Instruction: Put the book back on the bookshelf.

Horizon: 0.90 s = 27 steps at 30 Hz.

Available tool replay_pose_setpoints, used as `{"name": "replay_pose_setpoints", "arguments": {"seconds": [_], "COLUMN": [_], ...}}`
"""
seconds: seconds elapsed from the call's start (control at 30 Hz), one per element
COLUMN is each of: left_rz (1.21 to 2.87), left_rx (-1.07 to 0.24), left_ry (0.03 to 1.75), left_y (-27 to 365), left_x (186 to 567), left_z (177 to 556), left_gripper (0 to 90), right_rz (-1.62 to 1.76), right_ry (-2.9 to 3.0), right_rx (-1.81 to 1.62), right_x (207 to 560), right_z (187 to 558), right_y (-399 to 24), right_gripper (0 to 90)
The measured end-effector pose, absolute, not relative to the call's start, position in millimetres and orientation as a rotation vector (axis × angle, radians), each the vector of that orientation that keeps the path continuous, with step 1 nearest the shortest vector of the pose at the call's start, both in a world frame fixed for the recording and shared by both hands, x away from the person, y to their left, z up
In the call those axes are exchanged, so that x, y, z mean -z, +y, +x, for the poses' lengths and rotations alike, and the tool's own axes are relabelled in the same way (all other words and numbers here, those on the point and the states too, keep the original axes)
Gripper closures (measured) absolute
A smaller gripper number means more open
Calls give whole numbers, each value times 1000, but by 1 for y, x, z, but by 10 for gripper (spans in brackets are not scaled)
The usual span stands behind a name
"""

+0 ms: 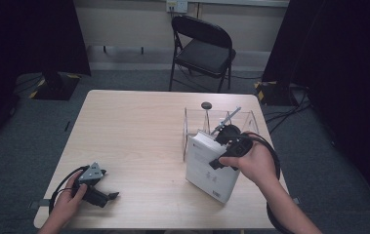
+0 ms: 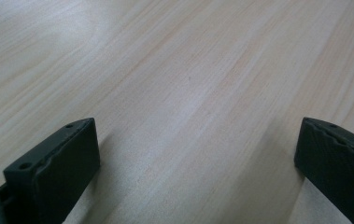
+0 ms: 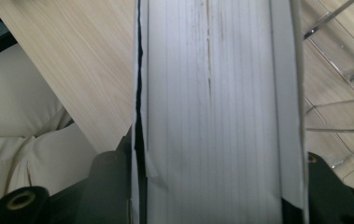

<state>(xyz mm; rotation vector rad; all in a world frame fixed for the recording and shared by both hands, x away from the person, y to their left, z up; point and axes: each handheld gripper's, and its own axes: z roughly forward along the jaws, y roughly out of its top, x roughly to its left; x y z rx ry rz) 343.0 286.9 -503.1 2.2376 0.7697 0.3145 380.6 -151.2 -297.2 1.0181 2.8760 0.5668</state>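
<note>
Two hand-held grippers: the right hand-held gripper clamps a thick white book near the worktop's right edge, beside a clear rack; the left hand-held gripper rests open, empty. Tilted, the heavy book could slip and drop

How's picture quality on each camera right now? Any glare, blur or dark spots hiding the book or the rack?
High view: sharp but dim, black at both sides; the clear rack is faint on the table. Left gripper view: soft sheen on the wood upper left, jaws slightly blurred. Right gripper view: the white book is so close its page edges look soft; rack wires glint at right.
</note>
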Motion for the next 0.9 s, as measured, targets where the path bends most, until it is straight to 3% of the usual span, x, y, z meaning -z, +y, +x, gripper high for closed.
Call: {"name": "replay_pose_setpoints", "arguments": {"seconds": [0.9], "left_rz": [2236], "left_rx": [-312], "left_ry": [770], "left_y": [284], "left_x": [503], "left_z": [345], "left_gripper": [0], "right_rz": [1156], "right_ry": [2827], "right_rx": [-567], "right_x": [296], "right_z": [374], "right_y": [-188], "right_gripper": [519]}}
